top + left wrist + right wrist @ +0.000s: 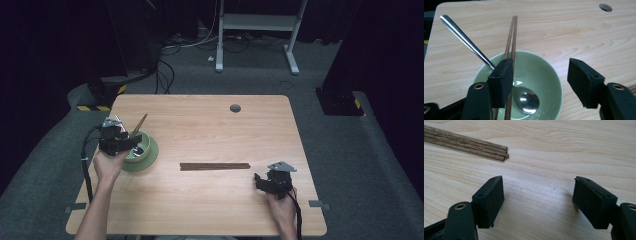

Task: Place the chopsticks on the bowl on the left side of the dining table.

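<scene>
A pale green bowl (141,150) stands at the table's left. In the left gripper view its rim (554,75) rings a metal spoon (466,41) and a pair of brown chopsticks (511,35), both leaning out over the far edge. My left gripper (541,82) hovers just above the bowl with its jaws wide apart; the chopsticks run along the inner edge of the left jaw, and nothing is pinched. More brown chopsticks (215,166) lie flat in a bundle at mid-table. My right gripper (265,182) stands open over bare wood, a little short of the bundle's end (466,146).
The wooden table (210,125) has a round grey cable hole (235,108) near its far edge. Beyond it, a white frame (260,30) and cables sit on the dark floor. The person's forearms come in from the near edge.
</scene>
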A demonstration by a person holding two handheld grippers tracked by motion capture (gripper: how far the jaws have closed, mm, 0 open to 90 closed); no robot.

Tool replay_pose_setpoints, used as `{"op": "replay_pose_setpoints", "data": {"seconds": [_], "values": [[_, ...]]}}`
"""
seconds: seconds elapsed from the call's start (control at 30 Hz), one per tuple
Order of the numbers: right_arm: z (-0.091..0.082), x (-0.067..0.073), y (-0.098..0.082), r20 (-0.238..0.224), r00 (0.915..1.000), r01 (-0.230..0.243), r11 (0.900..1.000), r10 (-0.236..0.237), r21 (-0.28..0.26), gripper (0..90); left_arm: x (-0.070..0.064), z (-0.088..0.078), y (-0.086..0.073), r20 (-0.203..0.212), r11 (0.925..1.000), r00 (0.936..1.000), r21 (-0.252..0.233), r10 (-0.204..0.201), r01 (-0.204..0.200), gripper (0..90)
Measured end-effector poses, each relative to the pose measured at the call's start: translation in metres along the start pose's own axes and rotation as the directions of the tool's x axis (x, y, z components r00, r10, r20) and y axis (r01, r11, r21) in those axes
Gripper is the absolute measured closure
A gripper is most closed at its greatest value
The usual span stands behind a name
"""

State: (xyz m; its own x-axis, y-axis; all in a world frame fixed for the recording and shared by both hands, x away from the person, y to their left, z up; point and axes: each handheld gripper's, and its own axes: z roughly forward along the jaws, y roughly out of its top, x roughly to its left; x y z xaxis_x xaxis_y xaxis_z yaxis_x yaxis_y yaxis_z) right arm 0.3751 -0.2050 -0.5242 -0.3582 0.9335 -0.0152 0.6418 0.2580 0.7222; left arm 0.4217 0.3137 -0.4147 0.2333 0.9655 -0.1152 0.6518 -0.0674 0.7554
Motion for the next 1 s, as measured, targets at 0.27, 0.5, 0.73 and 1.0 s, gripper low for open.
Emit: {"op": "replay_pose_setpoints", "data": {"seconds": [0.27, 0.5, 0.73, 1.0], "values": [[0.0, 0.0, 0.0, 0.001, 1.0, 0.002, 1.0, -0.002, -0.001, 24.5, 0.002, 0.007, 0.007, -0.008, 1.0, 1.0, 0.007, -0.004, 0.005, 35.6], [0.0, 0.0, 0.0, 0.001, 1.0, 0.002, 1.0, -0.002, -0.001, 24.5, 0.004, 0.012, 0.016, -0.01, 0.9998, 0.9998, 0.011, -0.015, 0.015, 32.1], [0.0, 0.0, 0.0, 0.001, 1.0, 0.002, 1.0, -0.002, -0.001, 24.6, 0.006, 0.027, 0.019, -0.026, 0.999, 0.9995, 0.04, -0.016, 0.017, 28.3], [0.0, 0.0, 0.0, 0.001, 1.0, 0.002, 1.0, -0.002, -0.001, 24.6, 0.006, 0.046, 0.027, -0.029, 0.9979, 0.9993, 0.06, -0.024, 0.025, 26.8]]}}
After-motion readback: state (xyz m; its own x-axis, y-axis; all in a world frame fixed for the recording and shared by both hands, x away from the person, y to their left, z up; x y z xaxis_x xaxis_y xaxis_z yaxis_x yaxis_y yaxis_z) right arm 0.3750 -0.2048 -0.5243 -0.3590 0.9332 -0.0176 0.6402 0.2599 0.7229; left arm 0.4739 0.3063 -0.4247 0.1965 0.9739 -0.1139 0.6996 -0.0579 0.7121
